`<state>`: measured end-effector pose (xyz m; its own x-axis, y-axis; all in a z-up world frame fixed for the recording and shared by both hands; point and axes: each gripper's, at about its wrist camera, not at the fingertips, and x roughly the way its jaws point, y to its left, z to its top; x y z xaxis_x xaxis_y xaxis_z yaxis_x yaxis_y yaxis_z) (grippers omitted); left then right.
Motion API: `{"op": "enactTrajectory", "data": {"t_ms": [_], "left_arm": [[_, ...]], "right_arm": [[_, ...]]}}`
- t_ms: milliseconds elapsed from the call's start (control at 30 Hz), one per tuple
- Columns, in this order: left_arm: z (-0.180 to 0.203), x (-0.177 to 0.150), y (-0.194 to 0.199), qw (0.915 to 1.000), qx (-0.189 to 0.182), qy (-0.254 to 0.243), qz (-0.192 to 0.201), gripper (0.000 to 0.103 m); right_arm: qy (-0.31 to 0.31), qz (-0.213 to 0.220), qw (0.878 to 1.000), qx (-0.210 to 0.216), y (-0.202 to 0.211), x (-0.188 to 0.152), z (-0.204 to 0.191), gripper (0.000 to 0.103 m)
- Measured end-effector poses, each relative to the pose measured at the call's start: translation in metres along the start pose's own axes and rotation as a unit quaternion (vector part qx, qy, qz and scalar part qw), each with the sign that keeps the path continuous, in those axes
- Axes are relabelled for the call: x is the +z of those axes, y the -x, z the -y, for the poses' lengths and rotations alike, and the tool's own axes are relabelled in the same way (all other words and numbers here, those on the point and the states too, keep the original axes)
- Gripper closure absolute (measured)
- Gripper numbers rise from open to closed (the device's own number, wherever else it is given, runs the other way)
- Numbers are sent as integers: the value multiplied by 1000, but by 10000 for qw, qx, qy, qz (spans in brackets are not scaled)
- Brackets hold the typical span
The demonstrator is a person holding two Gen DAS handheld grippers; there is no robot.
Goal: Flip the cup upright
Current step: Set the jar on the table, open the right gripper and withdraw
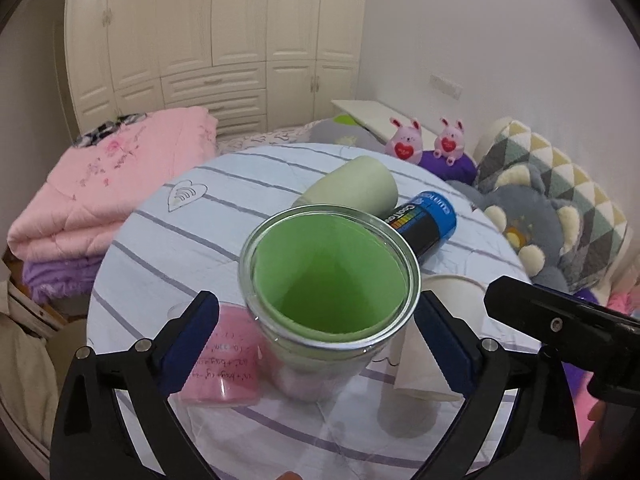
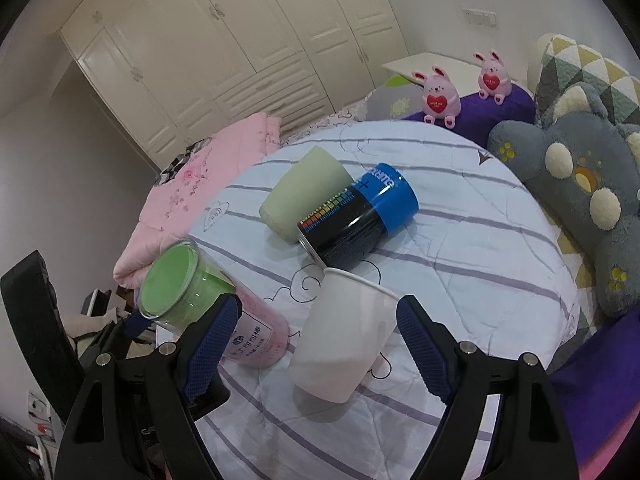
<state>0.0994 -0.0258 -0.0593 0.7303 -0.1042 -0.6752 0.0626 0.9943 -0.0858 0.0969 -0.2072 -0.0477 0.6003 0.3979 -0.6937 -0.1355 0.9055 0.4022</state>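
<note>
A clear glass cup with a green paper lining (image 1: 328,280) stands mouth up and a little tilted between the fingers of my left gripper (image 1: 316,336). The jaws are wide, with a gap on the left side; I cannot tell whether they grip it. The same cup shows at the left of the right wrist view (image 2: 176,284). My right gripper (image 2: 316,344) is open around a white paper cup (image 2: 340,336) that stands mouth up and leans. It also shows in the left wrist view (image 1: 440,328).
A pale green cup (image 2: 304,196) and a blue and black can (image 2: 356,216) lie on their sides on the round striped table (image 2: 480,240). A pink cylinder (image 2: 260,336) lies by the glass cup. Folded pink quilts (image 1: 100,200) and cushions (image 2: 580,184) surround the table.
</note>
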Motion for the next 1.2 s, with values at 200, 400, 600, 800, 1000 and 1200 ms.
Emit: {"op": "enactTrajectory", "data": {"t_ms": [200, 400, 600, 800, 1000, 1200], "left_arm": [[-9, -5, 21, 9998, -155, 117, 51, 3], [-24, -16, 49, 9996, -153, 226, 90, 3], [-32, -26, 83, 9994, 14, 171, 303, 3], [-35, -35, 115, 9984, 212, 24, 516, 2], [-35, -42, 136, 9969, 359, -92, 693, 2], [-32, -48, 156, 9949, 484, -174, 869, 2]], "right_arm": [[155, 192, 9997, -38, 14, -2, -13, 20], [710, 672, 9951, -178, 39, -12, -36, 20], [1249, 1263, 9833, -406, 67, -28, -61, 20], [1315, 1617, 9762, -599, 91, -44, -73, 20], [1419, 1769, 9714, -708, 109, -58, -80, 20], [1507, 1977, 9646, -877, 123, -69, -85, 20]]}}
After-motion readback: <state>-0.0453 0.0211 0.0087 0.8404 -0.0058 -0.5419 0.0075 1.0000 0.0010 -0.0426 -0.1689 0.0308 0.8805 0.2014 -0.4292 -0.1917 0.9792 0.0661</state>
